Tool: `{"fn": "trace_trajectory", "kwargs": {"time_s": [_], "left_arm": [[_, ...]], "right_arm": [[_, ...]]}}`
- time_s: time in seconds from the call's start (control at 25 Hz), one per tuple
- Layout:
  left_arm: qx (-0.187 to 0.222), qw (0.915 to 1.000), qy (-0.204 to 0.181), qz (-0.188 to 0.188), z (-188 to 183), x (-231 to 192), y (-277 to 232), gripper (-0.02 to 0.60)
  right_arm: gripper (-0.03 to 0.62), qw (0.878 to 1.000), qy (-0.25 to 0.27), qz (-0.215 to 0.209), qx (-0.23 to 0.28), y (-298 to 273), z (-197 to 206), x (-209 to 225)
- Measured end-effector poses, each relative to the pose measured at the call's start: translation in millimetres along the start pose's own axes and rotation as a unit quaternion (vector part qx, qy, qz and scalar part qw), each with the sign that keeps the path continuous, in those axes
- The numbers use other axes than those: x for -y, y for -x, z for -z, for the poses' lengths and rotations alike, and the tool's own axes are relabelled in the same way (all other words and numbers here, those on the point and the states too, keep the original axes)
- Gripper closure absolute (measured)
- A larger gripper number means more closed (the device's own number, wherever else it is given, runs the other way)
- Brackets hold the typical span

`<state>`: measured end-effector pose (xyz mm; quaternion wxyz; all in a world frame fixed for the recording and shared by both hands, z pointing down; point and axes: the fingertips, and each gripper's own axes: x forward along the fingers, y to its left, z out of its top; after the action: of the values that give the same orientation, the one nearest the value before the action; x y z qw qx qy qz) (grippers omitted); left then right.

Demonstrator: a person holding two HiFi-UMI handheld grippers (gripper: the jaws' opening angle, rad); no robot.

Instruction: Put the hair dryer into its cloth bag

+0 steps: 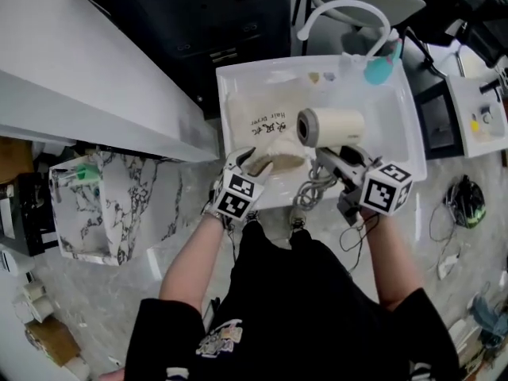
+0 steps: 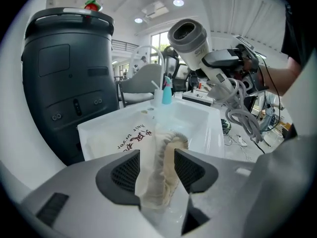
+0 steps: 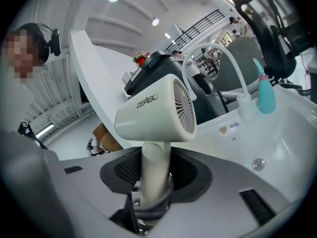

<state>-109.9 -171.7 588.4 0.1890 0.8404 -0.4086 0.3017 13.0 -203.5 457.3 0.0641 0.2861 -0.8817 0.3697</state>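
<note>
The right gripper [image 3: 153, 175] had its jaws clamped on the handle of the cream hair dryer [image 3: 156, 114]. It held the dryer above the white basin [image 1: 406, 116] with the barrel lying crosswise, and the grey cord [image 1: 309, 190] hung bunched under the handle. The left gripper [image 2: 156, 171] was pinched onto the gathered rim of the cloth bag [image 2: 130, 139] — the printed body of the bag lay flat in the basin, and its raised mouth sat just beside the dryer.
</note>
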Motion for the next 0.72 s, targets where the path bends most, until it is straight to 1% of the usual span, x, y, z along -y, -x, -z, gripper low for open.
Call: {"fn": "trace_trajectory", "kwargs": {"time_s": [0.28,0.32,0.48,0.6,0.72], "left_arm": [[-0.007,0.9994,-0.015,0.032,3,2,-8,0.379],[-0.007,0.9992,-0.017,0.035,4,2,-9,0.391],[-0.002,0.9988,-0.020,0.044,4,1,-9,0.474],[0.000,0.9983,-0.017,0.056,3,1,-9,0.515],[0.002,0.9978,-0.010,0.065,3,2,-9,0.531]], "right_arm": [[0.442,0.999,-0.022,0.024,-0.006,-2,20,5],[0.441,0.999,-0.026,0.026,-0.009,-2,24,6],[0.441,0.998,-0.042,0.034,-0.023,-3,40,11],[0.441,0.997,-0.056,0.037,-0.039,-4,53,15],[0.441,0.995,-0.067,0.033,-0.063,-7,66,17]]}}
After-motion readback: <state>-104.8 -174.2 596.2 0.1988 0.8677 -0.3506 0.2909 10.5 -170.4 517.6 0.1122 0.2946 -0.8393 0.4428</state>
